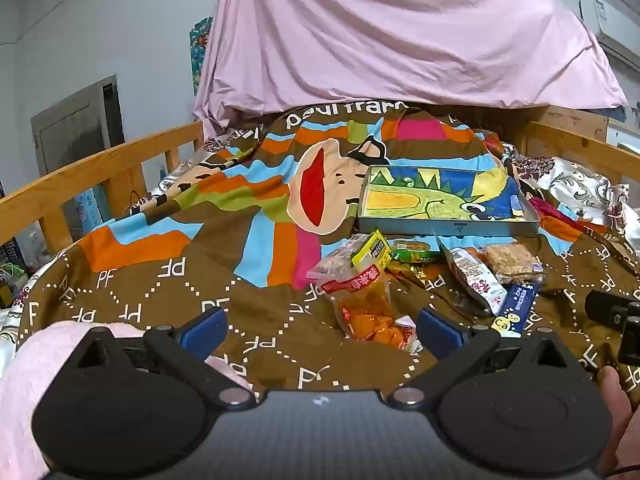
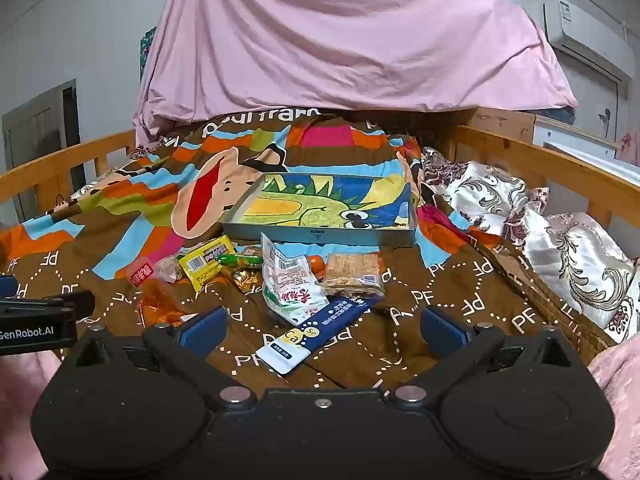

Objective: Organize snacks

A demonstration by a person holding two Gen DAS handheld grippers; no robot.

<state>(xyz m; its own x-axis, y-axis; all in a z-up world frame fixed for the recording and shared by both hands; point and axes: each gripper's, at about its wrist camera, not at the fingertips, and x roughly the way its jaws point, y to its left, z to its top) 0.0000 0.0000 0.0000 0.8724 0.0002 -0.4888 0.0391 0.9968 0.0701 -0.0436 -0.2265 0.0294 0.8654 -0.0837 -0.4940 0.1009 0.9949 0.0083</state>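
Several snack packets lie in a loose heap on a brown patterned blanket [image 1: 168, 280]. In the left wrist view a clear bag of orange snacks [image 1: 366, 312] lies just ahead of my open, empty left gripper [image 1: 320, 330]. In the right wrist view a blue stick packet [image 2: 316, 330] lies between the blue fingers of my open, empty right gripper [image 2: 320, 328]. Behind it are a white pouch [image 2: 290, 284], a cracker pack [image 2: 352, 274], a yellow packet [image 2: 206, 262] and a green one [image 2: 240, 259]. A shallow grey tray [image 2: 320, 236] with a dinosaur picture stands behind the heap.
Wooden bed rails [image 1: 100, 168] [image 2: 560, 168] run along both sides. A pink sheet [image 2: 340, 40] hangs at the back. Floral bedding [image 2: 560, 240] lies at the right. The left gripper's body [image 2: 36, 322] shows at the right wrist view's left edge.
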